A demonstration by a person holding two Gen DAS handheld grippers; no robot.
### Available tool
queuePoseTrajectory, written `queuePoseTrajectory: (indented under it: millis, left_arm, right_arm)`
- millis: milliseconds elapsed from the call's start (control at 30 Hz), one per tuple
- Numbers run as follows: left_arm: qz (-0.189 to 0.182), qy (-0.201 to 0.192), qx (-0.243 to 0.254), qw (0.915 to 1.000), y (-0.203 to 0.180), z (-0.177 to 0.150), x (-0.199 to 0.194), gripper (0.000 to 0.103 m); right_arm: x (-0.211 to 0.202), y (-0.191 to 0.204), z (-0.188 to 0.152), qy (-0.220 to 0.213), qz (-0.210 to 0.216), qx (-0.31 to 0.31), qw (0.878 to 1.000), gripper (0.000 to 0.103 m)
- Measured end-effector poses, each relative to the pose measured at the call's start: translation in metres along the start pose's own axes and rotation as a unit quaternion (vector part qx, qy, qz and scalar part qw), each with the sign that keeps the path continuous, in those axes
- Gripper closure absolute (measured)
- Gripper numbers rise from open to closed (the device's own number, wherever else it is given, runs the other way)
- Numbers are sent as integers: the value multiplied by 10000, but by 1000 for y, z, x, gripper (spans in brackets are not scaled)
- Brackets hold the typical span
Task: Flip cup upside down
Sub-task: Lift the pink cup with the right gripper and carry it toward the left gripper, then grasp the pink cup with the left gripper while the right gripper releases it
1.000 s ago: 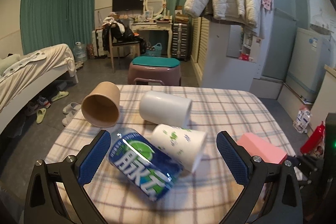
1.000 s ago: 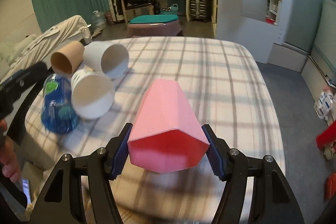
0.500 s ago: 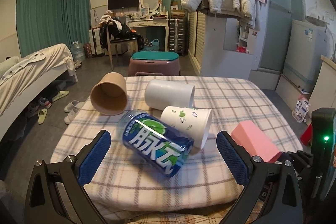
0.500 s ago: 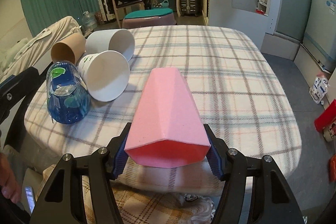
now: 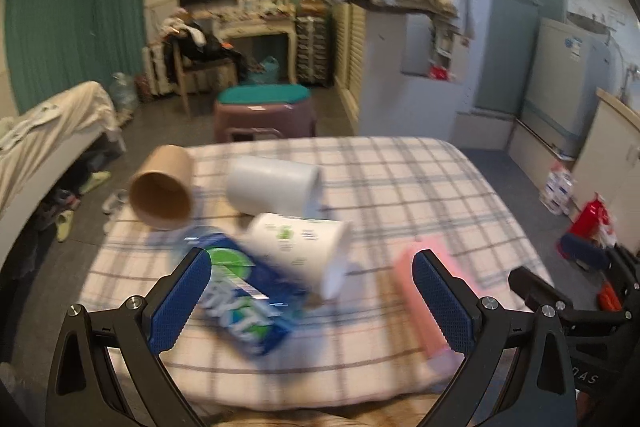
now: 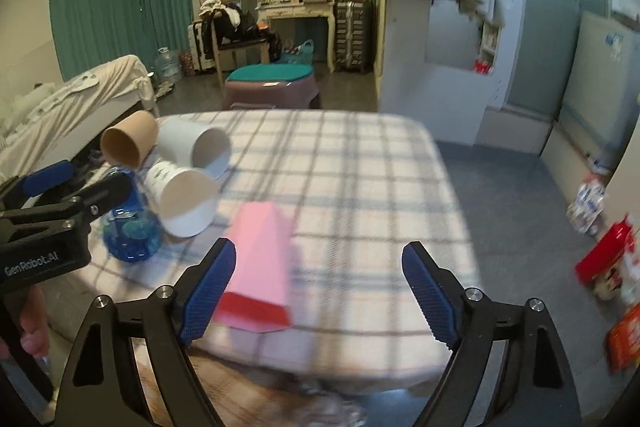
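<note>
Lying blurred on table (image 6: 360, 167), pink cup (image 6: 260, 259); right hand-held gripper (image 6: 316, 291) wide open, empty; left hand-held gripper (image 5: 308, 299) likewise.

Pink cup (image 6: 262, 263); blue can (image 5: 240, 295); plaid tablecloth (image 6: 360, 187); brown cup (image 5: 162, 189).
</note>
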State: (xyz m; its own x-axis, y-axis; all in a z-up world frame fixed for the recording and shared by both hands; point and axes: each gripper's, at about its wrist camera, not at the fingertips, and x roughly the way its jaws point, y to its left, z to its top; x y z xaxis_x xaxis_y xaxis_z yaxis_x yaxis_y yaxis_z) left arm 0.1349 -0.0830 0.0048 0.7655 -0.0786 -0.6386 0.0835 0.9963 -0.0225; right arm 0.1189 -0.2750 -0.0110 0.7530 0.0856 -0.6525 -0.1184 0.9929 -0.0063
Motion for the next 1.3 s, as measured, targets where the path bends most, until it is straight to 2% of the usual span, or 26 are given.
queuePoseTrajectory:
  millis: [133,267,500,800,833,900,1033,1067,1300]
  left_arm:
    - [-284,241,123,9992,-26,13,7,0]
    - [-457,474,297,9974,-48,21,16,0]
    - [-787,1099,228,9906,-69,22,45,1]
    - [-862,1895,159,9780,-74,15,89,2]
    - [-863,1973,156,9764,-75,15,94,4]
    - [-875,2171,213,9720,-79,13,103,16]
    - [-942,2510,106,9633,-79,9,120,27]
    - [-959,2556,69,9620,-78,9,122,33]
    - [-1061,2444,22,9638,-74,21,118,41]
  right_arm:
    - [-13,-23,7,-129,-279,-93,9995,18]
    - [-12,-49,9,-83,-314,111,9994,18]
    - [-1,-78,6,-29,-322,372,9988,18]
    - [13,-95,3,-104,-178,680,9975,18]
    - [16,-97,3,-78,-165,717,9973,18]
    - [20,-98,0,-36,-162,740,9971,18]
    - [27,-103,-3,35,-168,803,9966,18]
    - [28,-103,-3,41,-167,810,9966,18]
    - [34,-104,-5,82,-143,837,9964,18]
